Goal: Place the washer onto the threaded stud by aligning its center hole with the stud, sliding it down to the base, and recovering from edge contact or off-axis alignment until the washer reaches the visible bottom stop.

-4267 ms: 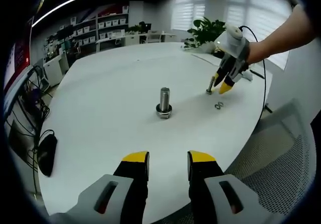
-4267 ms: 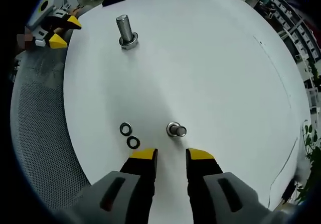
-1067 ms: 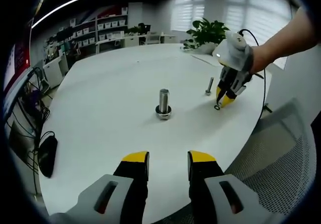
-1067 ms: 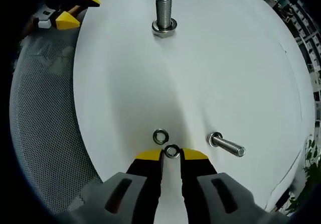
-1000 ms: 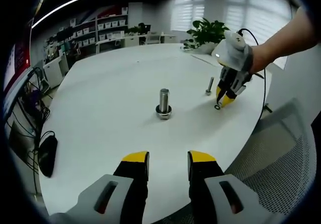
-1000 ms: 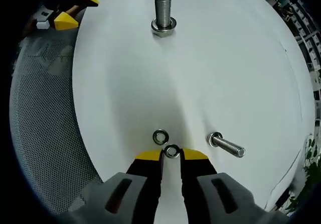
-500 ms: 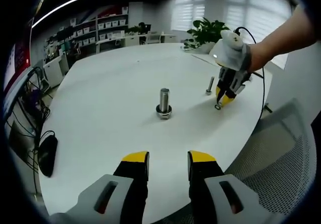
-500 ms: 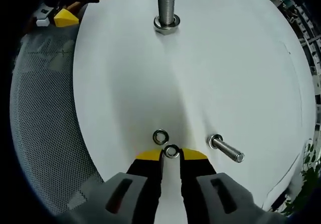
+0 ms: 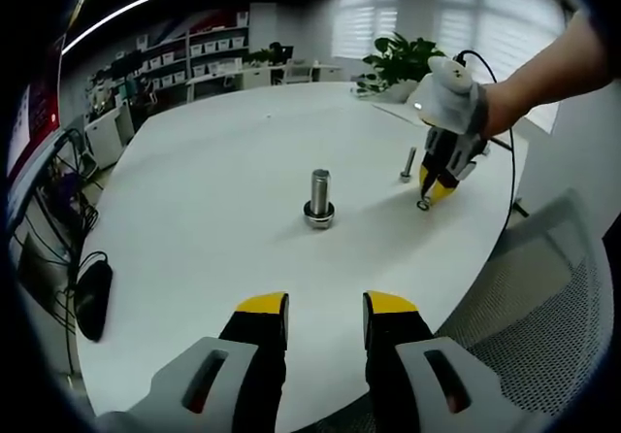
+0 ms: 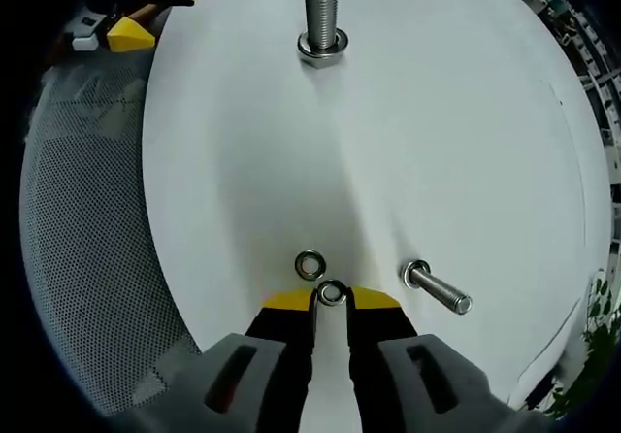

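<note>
The large threaded stud (image 9: 318, 198) stands upright on its nut near the middle of the white table (image 9: 213, 161); in the right gripper view the stud (image 10: 321, 20) is far ahead. My right gripper (image 10: 332, 297) is shut on a small steel washer (image 10: 332, 293) at the table surface; I cannot tell whether it is lifted. A second washer (image 10: 310, 264) lies just ahead-left of it. The left gripper view shows the right gripper (image 9: 424, 200) right of the stud. My left gripper (image 9: 325, 307) is open with nothing in it, near the table's front edge, and the left gripper (image 10: 131, 16) also appears far left.
A small bolt (image 10: 434, 288) lies on its side right of the held washer, also seen as a small bolt (image 9: 408, 164). A mesh chair (image 10: 87, 239) borders the table edge. A black mouse (image 9: 92, 300) sits at the left edge. A plant (image 9: 403, 59) stands at the back.
Since 4.3 s ago my right gripper has moved from the small bolt to the washers and shut on one. Over the last second it has barely shifted; the left gripper has stayed put.
</note>
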Demonstrator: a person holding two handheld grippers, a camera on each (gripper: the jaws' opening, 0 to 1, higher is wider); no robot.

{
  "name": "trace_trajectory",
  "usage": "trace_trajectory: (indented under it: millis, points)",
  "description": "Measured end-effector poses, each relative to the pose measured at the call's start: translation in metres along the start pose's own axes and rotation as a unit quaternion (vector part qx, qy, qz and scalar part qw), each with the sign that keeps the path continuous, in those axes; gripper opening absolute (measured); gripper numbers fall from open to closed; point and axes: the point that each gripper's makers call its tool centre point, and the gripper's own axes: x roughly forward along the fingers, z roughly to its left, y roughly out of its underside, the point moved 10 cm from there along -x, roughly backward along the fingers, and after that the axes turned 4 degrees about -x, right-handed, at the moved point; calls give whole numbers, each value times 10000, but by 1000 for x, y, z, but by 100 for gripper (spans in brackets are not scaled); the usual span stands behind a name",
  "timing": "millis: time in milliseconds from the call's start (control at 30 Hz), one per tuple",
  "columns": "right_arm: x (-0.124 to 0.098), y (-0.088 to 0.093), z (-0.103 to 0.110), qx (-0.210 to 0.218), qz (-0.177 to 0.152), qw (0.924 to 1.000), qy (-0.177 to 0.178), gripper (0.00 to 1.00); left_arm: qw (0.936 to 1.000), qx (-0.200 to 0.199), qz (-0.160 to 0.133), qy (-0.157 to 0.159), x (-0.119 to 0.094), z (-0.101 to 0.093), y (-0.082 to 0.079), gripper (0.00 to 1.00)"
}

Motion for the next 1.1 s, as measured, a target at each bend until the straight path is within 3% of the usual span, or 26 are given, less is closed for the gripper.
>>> trace_trajectory:
  millis: [567,1100]
  points:
    - [-1,8,-1,237,-236,9994,-13,14,10000,-21,-19,-19,-1,1,0,29]
    - [-23,22,-16,625,-598,9962,53,14,10000,-25,-12,-24,-1,1,0,29]
